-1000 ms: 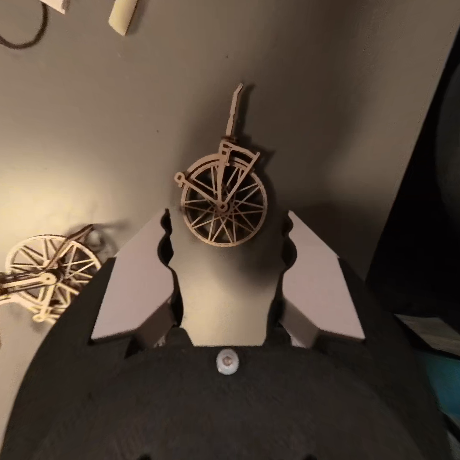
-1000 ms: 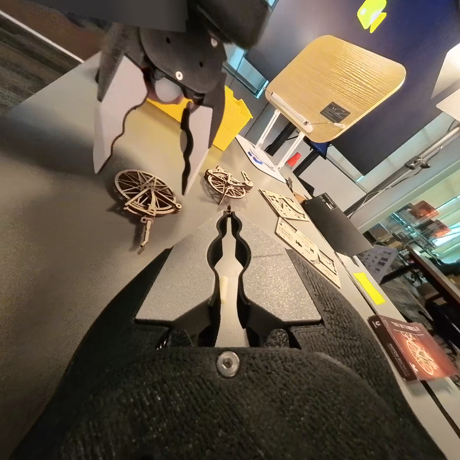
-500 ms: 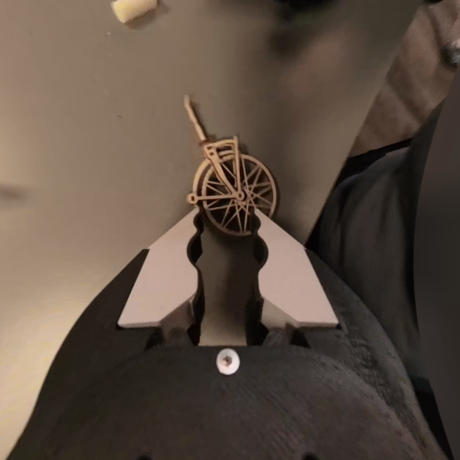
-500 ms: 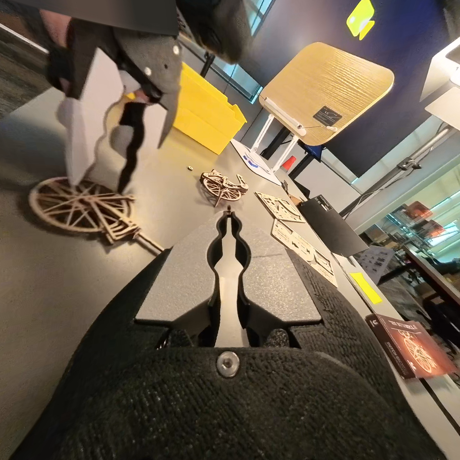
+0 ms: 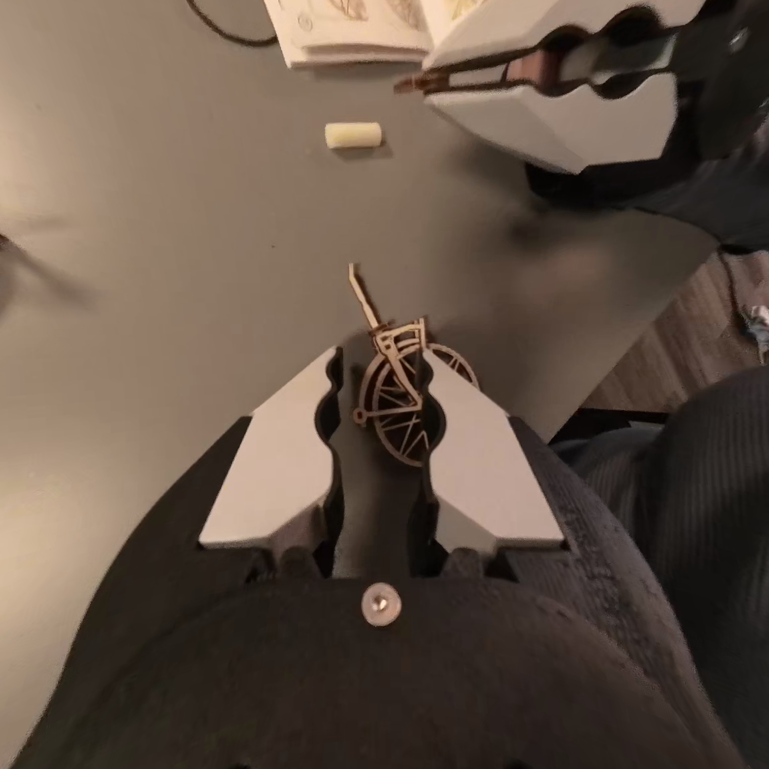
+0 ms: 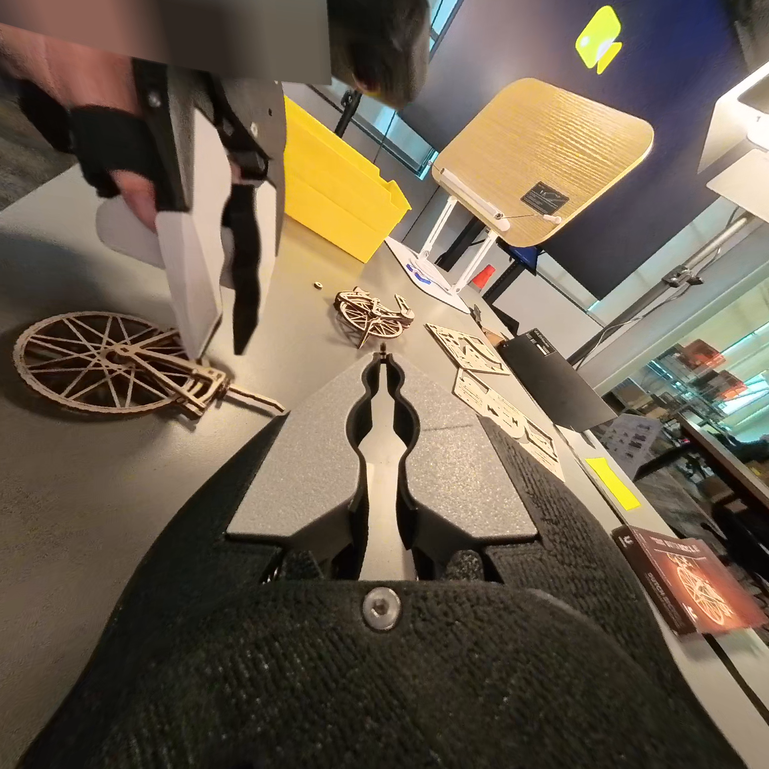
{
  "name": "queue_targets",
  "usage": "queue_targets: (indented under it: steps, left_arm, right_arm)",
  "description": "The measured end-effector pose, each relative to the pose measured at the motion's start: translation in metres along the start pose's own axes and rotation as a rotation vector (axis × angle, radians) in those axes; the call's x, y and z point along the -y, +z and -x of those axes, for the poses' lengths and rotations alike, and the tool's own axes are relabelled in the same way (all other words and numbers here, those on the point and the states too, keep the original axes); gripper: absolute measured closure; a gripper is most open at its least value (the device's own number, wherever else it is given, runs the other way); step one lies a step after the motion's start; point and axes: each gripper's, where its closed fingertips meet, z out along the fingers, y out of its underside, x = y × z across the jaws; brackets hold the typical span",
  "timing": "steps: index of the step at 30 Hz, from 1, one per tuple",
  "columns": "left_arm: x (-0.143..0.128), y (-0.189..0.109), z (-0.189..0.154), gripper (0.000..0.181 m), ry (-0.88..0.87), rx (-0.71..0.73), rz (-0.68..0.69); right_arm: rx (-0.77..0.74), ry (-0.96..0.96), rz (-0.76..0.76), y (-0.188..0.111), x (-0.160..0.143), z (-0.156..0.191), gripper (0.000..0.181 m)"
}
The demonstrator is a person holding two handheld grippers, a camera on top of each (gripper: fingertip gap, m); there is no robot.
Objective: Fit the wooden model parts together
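A wooden spoked wheel with a fork and a thin stem (image 5: 395,399) lies flat on the grey table (image 5: 166,249). My left gripper (image 5: 379,353) is open and low over it, jaws either side of the fork. The right finger touches the wheel; a gap stays at the left finger. In the right wrist view the left gripper (image 6: 218,351) stands tip-down on the wheel (image 6: 95,366). My right gripper (image 6: 383,362) is shut on a small thin dark wooden part (image 6: 383,347). It also shows in the left wrist view (image 5: 428,83), hovering beyond the wheel.
A second wheel assembly (image 6: 372,318) lies farther back. Wooden part sheets (image 6: 466,349), a black box (image 6: 553,387), a yellow note (image 6: 611,482) and a printed box (image 6: 686,582) lie along the right. Yellow bins (image 6: 333,195) stand behind. A cream cylinder (image 5: 353,134) and booklet (image 5: 353,33) lie ahead; the table edge (image 5: 624,333) is close right. Spacing between my two grippers at the tips: around 9 centimeters. It is some 8 centimeters from my right tips to the cream cylinder (image 5: 353,134).
My left gripper has come down over the wheel and its jaws have narrowed around the fork. The right gripper, still shut, has moved closer to the wheel.
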Motion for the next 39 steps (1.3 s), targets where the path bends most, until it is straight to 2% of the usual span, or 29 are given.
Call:
queue_targets:
  steps: [7, 10, 18, 21, 24, 29, 34, 39]
  left_arm:
    - [-0.003, 0.011, 0.002, 0.153, 0.028, 0.09, 0.083]
    - [-0.003, 0.013, 0.0, 0.162, 0.057, 0.118, 0.118]
    - [-0.005, 0.014, -0.008, 0.171, 0.071, 0.077, 0.165]
    - [0.005, 0.012, -0.014, 0.172, 0.123, 0.062, 0.07]
    - [0.031, 0.001, -0.019, 0.172, 0.171, 0.049, -0.126]
    - [0.06, -0.008, -0.029, 0.173, 0.241, 0.043, -0.356]
    - [0.07, -0.005, -0.033, 0.173, 0.359, 0.135, -0.418]
    - [0.071, -0.001, -0.034, 0.173, 0.404, 0.155, -0.425]
  right_arm:
    - [-0.004, -0.009, -0.001, -0.001, 0.001, 0.0, 0.181]
    - [-0.005, -0.026, 0.003, -0.001, 0.001, 0.001, 0.181]
    - [0.037, -0.011, -0.009, -0.012, 0.005, 0.01, 0.181]
    - [0.09, 0.02, -0.012, -0.022, 0.006, 0.016, 0.181]
    - [0.116, 0.019, -0.007, -0.029, 0.005, 0.019, 0.181]
    - [0.095, -0.101, 0.019, -0.033, -0.001, 0.02, 0.181]
    - [0.019, -0.234, 0.021, -0.035, 0.002, 0.015, 0.181]
    - [-0.012, -0.315, 0.027, -0.035, 0.003, 0.014, 0.181]
